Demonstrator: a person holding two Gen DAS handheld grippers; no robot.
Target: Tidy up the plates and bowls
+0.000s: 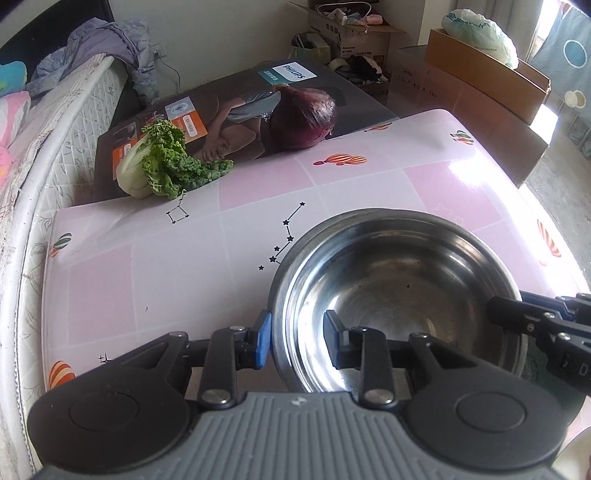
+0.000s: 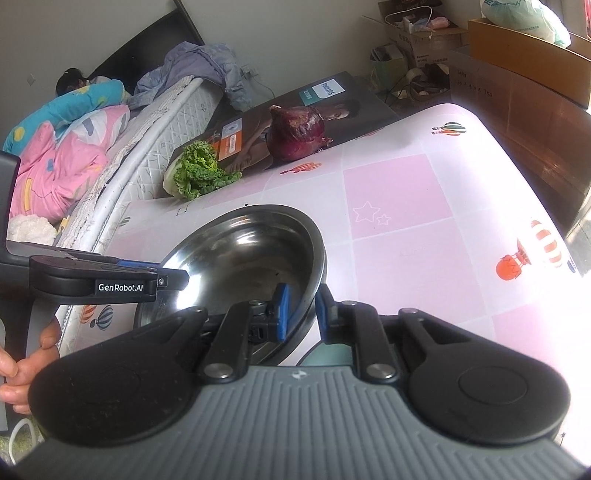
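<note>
- My left tongs (image 1: 297,338) are straddling the steel bowl's (image 1: 399,291) near rim, parted, not squeezing.
- My right tongs (image 2: 301,312) are pinching its opposite rim.

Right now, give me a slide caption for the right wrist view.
Right gripper straddles the steel bowl's rim on the pink table, left gripper at its far side.

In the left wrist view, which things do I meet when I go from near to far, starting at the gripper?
left gripper → steel bowl → pink table → green cabbage → red onion → cardboard boxes
</note>
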